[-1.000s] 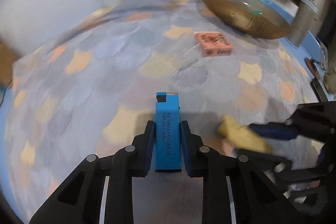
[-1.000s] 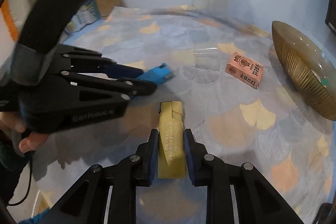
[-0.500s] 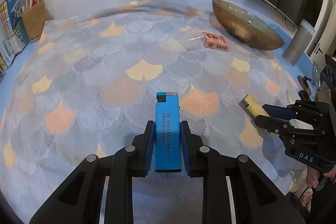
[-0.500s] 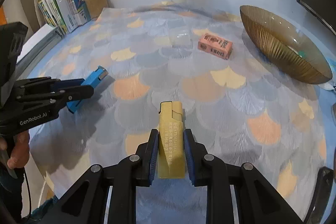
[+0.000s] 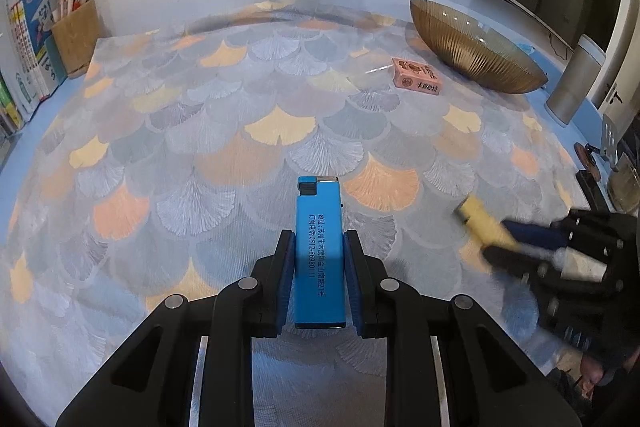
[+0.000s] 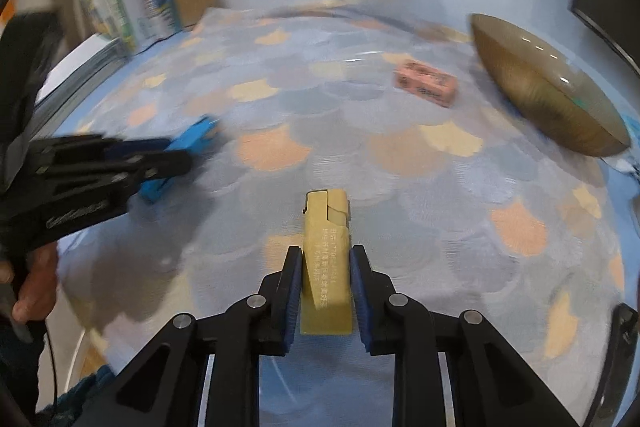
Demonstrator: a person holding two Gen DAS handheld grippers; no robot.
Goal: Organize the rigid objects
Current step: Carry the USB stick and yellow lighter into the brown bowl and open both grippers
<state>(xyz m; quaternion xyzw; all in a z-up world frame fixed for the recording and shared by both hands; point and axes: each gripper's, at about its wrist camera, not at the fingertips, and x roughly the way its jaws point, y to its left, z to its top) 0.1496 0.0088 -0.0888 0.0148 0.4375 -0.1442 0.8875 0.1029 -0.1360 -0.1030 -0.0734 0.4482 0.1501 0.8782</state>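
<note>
Lighters are held in both grippers above the tablecloth [image 5: 160,155] printed with fan shapes. At 6 o'clock in the left wrist view, the blue lighter [image 5: 319,251] is clamped lengthwise by the left gripper [image 5: 319,259], the jaws being closed against its two sides, with its metal cap pointing away from the camera. At 6 o'clock in the right wrist view, the yellow lighter [image 6: 326,263] is pinched in the same way by the right gripper [image 6: 326,275]. Each gripper is seen blurred in the other's view, at 4 o'clock and at 9 o'clock. Farther out, at 1 o'clock, a pink box [image 5: 416,75] is seen lying flat on the cloth. Just beyond it, a ribbed amber glass bowl [image 5: 472,45] is set. At the far left, by the wall, books [image 5: 24,47] and a brown pen holder [image 5: 76,39] are stood.
</note>
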